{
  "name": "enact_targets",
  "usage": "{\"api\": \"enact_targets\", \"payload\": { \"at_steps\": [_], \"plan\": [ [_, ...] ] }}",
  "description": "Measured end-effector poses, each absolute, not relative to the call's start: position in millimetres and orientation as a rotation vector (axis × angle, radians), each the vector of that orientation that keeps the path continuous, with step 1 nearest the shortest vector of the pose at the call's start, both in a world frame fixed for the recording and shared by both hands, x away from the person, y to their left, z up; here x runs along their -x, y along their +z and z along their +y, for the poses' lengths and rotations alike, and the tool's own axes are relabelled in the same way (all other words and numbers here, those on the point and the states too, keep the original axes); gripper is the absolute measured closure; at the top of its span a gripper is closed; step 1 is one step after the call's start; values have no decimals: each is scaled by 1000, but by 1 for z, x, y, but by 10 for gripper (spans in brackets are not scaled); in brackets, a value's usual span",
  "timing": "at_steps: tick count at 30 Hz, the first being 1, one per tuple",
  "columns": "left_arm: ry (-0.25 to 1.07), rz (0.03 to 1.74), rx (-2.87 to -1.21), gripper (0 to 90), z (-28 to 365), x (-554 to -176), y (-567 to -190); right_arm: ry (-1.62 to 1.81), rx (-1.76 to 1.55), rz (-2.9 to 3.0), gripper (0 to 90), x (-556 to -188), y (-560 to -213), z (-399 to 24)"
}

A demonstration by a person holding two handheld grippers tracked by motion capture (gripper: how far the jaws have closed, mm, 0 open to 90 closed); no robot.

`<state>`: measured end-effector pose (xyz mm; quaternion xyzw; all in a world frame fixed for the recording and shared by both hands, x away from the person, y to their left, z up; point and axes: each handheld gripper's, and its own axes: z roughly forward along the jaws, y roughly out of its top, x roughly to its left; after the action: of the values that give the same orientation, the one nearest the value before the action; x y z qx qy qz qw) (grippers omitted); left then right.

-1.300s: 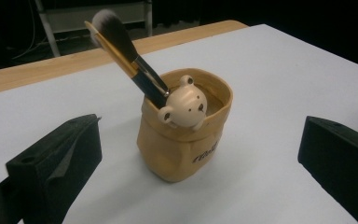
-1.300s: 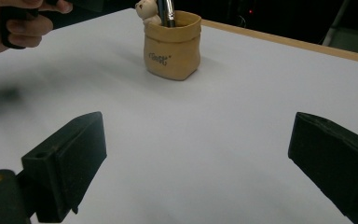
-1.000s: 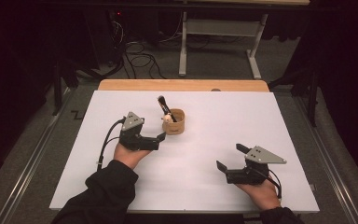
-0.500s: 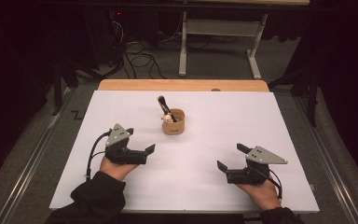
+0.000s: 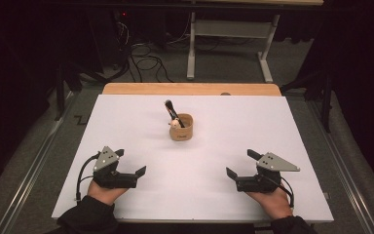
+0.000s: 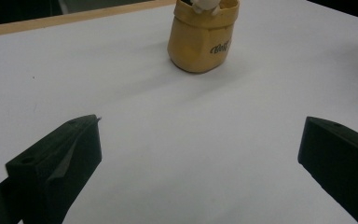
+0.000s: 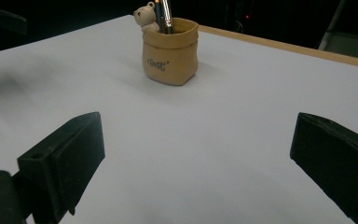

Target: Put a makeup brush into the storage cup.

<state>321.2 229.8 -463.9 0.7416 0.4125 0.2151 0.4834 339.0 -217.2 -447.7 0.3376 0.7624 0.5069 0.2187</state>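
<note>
**Left gripper drawn back from the pot**

Since a second ago the left gripper (image 5: pixel 129 163) has pulled away from the tan pot (image 5: pixel 181 127) toward the counter's (image 5: pixel 126 122) near edge; the right gripper (image 5: pixel 240 164) has stayed put. Both sets of jaws are spread, holding nothing. Sack-shaped and lettered, the pot stands mid-counter holding a dark brush (image 5: pixel 172 112) (a small bear figure (image 7: pixel 146 18) too). Bare white surface surrounds it.
</note>
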Motion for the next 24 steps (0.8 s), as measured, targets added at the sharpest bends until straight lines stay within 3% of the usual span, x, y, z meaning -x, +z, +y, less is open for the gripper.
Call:
{"api": "enact_targets", "payload": {
  "at_steps": [7, 24],
  "plan": [
    [559, 941, -1824, 2, 226, -307, -460, 1415, -947, 2097, 34, -338, -448, -218],
    [551, 923, -1823, 3, 227, -311, -460, 1403, -966, 2108, 33, -339, -452, -218]
  ]
}}
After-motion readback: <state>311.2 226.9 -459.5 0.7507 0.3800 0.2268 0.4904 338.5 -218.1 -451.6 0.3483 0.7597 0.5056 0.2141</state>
